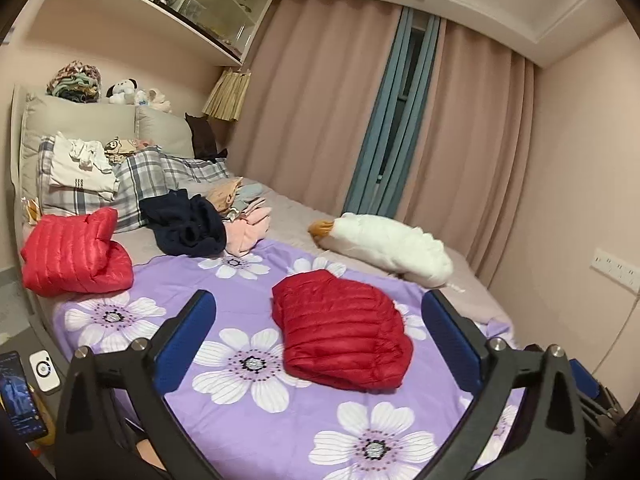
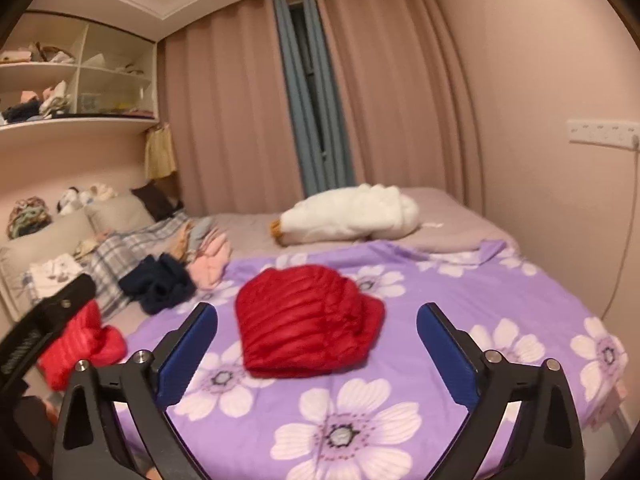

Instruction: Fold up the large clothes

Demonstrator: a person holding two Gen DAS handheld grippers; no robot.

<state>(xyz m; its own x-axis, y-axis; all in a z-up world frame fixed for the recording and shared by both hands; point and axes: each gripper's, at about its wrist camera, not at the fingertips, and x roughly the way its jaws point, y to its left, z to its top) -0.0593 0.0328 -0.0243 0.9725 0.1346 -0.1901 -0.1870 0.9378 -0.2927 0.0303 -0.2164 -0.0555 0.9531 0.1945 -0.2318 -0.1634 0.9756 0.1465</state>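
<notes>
1. While both tools hang over the near end of the bed (image 1: 472,276), we note the left tool (image 1: 316,316) spread wide, its blue pads apart and nothing between them pressing on either.
2. We see the right tool (image 2: 318,328) likewise spread wide and holding nothing; the right view is somewhat blurred.
3. We find the folded dark red jacket (image 1: 340,332) lying flat on the purple flowered sheet (image 1: 224,288), framed between the left tool's fingers in the left view but beyond their tips and apart from them.
4. We see the same jacket (image 2: 304,320) in the right view, again on the sheet (image 2: 480,288) and clear of the right tool's pads.
5. We record a second, brighter red jacket (image 1: 76,256) folded at the left edge of the bed, partly on the sheet, well apart from the first.
6. We note a loose navy garment (image 1: 184,224) and a pink garment (image 1: 248,228) just past the far edge of the sheet, touching each other.
7. We see a white goose plush (image 1: 384,248) lying on the grey bedding toward the curtains (image 1: 320,112).
8. We note plaid pillows (image 1: 144,184) with folded pale clothes on them at the headboard.
9. We see a phone (image 1: 20,396) off the bed at the lower left of the left view.
</notes>
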